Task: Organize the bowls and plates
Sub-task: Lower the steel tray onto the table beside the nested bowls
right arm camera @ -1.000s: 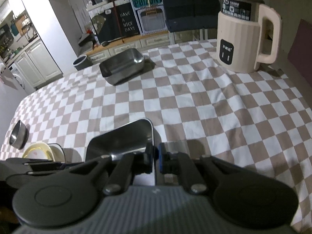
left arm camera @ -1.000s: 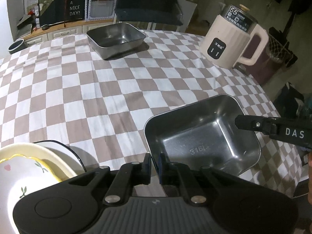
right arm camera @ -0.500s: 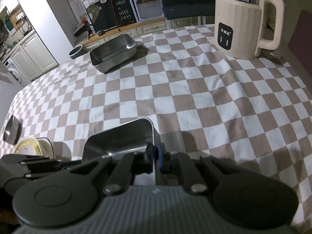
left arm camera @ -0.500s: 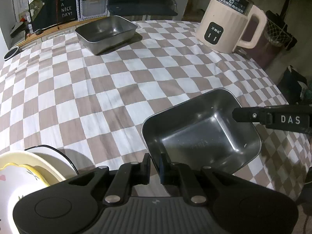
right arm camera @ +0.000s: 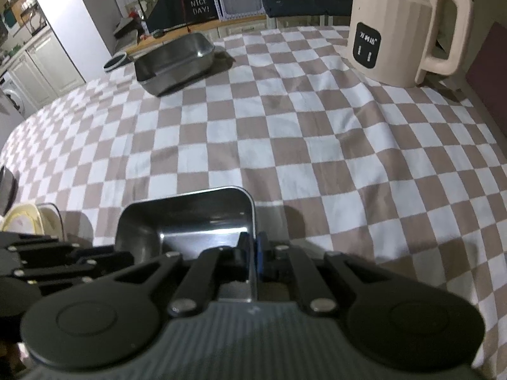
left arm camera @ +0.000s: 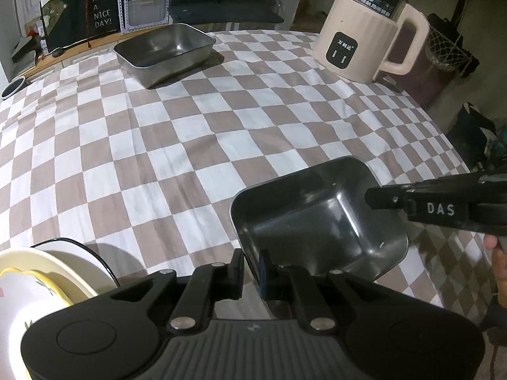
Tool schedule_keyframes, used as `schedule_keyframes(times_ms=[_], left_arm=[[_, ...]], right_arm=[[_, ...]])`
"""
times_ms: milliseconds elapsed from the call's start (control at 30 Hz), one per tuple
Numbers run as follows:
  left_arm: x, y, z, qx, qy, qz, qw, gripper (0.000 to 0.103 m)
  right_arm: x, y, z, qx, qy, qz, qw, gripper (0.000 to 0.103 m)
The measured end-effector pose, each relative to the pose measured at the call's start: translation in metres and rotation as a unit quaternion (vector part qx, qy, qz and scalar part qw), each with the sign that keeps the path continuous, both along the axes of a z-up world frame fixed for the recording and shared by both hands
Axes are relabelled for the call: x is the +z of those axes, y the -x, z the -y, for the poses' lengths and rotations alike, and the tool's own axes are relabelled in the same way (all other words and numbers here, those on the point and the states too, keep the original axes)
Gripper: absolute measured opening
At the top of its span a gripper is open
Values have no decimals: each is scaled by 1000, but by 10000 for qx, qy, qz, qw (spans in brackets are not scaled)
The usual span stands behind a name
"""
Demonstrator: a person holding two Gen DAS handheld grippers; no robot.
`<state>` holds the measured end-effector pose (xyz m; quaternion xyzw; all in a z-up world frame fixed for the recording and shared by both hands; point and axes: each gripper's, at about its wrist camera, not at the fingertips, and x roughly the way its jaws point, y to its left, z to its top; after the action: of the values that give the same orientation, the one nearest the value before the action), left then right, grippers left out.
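Your left fingers (left arm camera: 250, 269) are clenched on the near rim of the small rectangular stainless steel tray (left arm camera: 320, 218), and your right fingers (right arm camera: 252, 255) are clenched on its rim at the opposite side, so the tray is pinched from two sides at once. Over the last second the grip has not changed at either hand; what has changed is the height. In the right wrist view the checked brown-and-white cloth looms larger and closer than it did a second ago, and the tray's shadow has drawn in tight under it. The tray has come down and now looks to be at or almost on the surface (left arm camera: 177, 145), near its front edge toward the right corner; whether the base truly touches the cloth you cannot tell from these views.

For the task this reads as a set-down nearly finished. I would judge that the next thing called for is letting go on both sides without dragging the tray.

Further out, the stack of cream and white round plates (left arm camera: 47, 272) sits at the front left corner, well apart from the tray. The larger rectangular steel tray (left arm camera: 164, 52) rests at the far edge, and the cream electric kettle (left arm camera: 364, 38) stands at the far right corner.
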<state>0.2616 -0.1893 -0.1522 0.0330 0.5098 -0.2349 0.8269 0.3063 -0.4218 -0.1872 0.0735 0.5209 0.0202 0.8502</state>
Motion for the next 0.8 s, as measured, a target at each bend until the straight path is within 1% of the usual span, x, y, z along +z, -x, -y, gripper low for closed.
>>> schedule_keyframes(times_ms=[400, 467, 533, 700, 800], left_arm=[[2, -1, 2, -79, 72, 2, 9999, 11], [1, -1, 2, -81, 77, 0, 9999, 14], [1, -2, 1, -66, 102, -14, 9999, 14], [0, -4, 1, -31, 81, -43, 10000, 14], [-1, -4, 1, -42, 50, -64, 10000, 16]], right_arm=[[-9, -7, 1, -69, 33, -156, 9998, 6], [-10, -7, 3, -83, 5, -166, 9998, 6], [-12, -7, 4, -93, -22, -175, 9998, 6], [-15, -7, 3, -46, 68, -288, 9996, 7], [-16, -6, 7, -73, 35, -298, 9995, 8]])
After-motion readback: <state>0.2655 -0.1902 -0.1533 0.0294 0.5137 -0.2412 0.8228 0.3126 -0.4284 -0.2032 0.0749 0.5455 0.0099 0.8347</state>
